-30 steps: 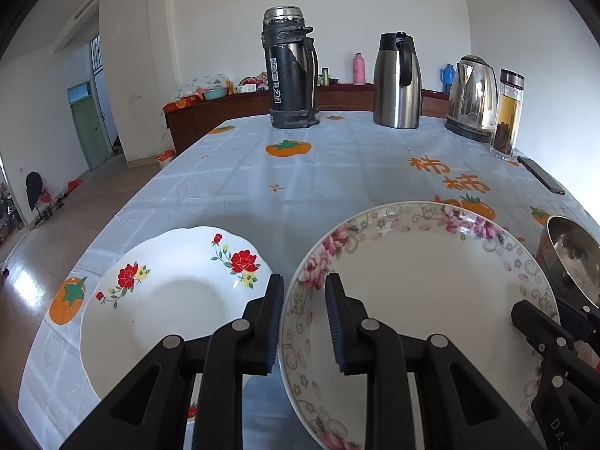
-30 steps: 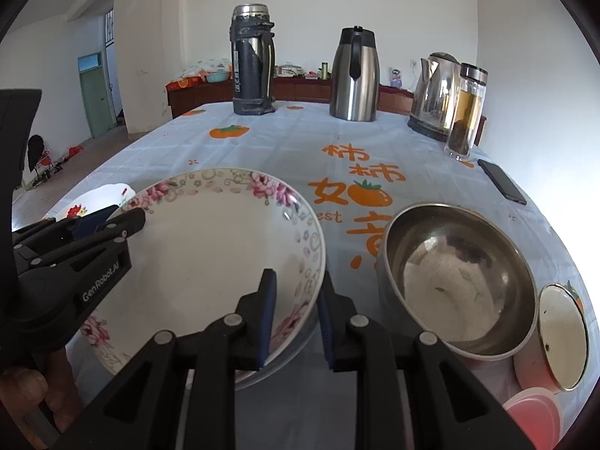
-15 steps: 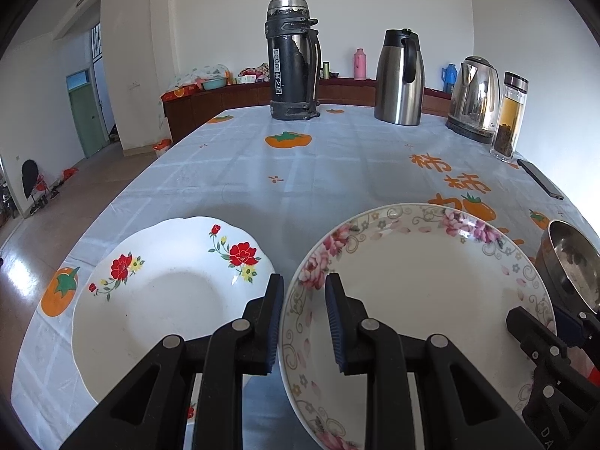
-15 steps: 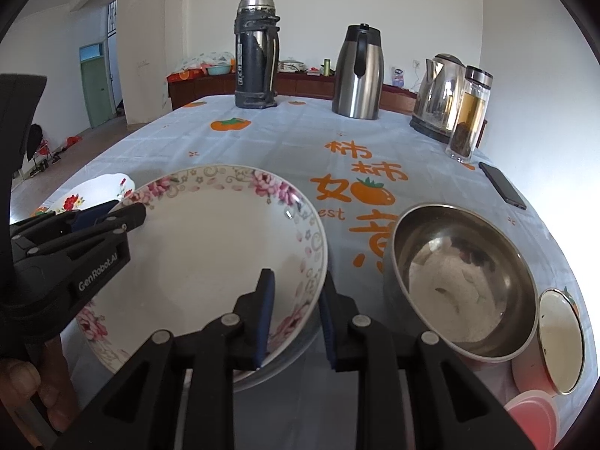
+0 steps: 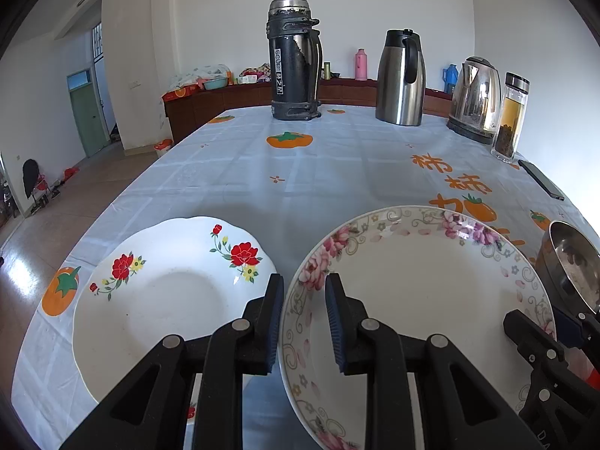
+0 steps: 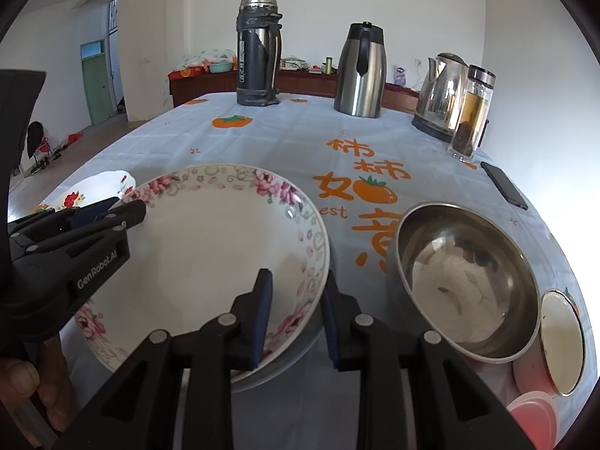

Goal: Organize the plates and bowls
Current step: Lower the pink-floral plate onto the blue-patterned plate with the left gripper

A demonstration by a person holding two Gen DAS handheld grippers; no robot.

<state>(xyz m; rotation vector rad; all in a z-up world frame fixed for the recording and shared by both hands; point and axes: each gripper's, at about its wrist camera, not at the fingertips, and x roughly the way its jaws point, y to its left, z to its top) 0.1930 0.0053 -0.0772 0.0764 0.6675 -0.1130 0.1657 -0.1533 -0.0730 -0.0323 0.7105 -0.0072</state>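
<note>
room: white walls, tiled floor at left of both views, green door [image 5: 87,116] mid left, wooden sideboard [image 5: 232,99] with clutter behind the table
table: pale blue cloth [image 5: 300,172] with orange persimmon prints and orange lettering, fills the middle of both frames
far edge, upper centre to upper right: black flask [image 5: 294,60], steel jug [image 5: 401,78], kettle [image 5: 476,101], glass tea bottle [image 5: 512,116]; phone [image 5: 540,180] on the cloth at right
pink-flower plate [image 6: 210,255]: lower centre, between my two grippers, sits on another dish whose grey edge shows beneath it
red-flower plate [image 5: 168,300]: lower left of left view, just beside the pink one, apart
steel bowl [image 6: 465,281]: lower right of right view, near the pink plate; a round lid [image 6: 562,337] and pink container [image 6: 536,416] at its right
my left gripper [image 5: 303,318]: jaws nearly closed, straddling the pink plate's left rim; can't tell whether the pads press
my right gripper [image 6: 294,315]: jaws either side of the plate's right rim, small gaps visible, not pressing
vs a second ago: right jaws a touch wider; left unchanged; red plate sits slightly higher in left view; plates and bowl not moved
</note>
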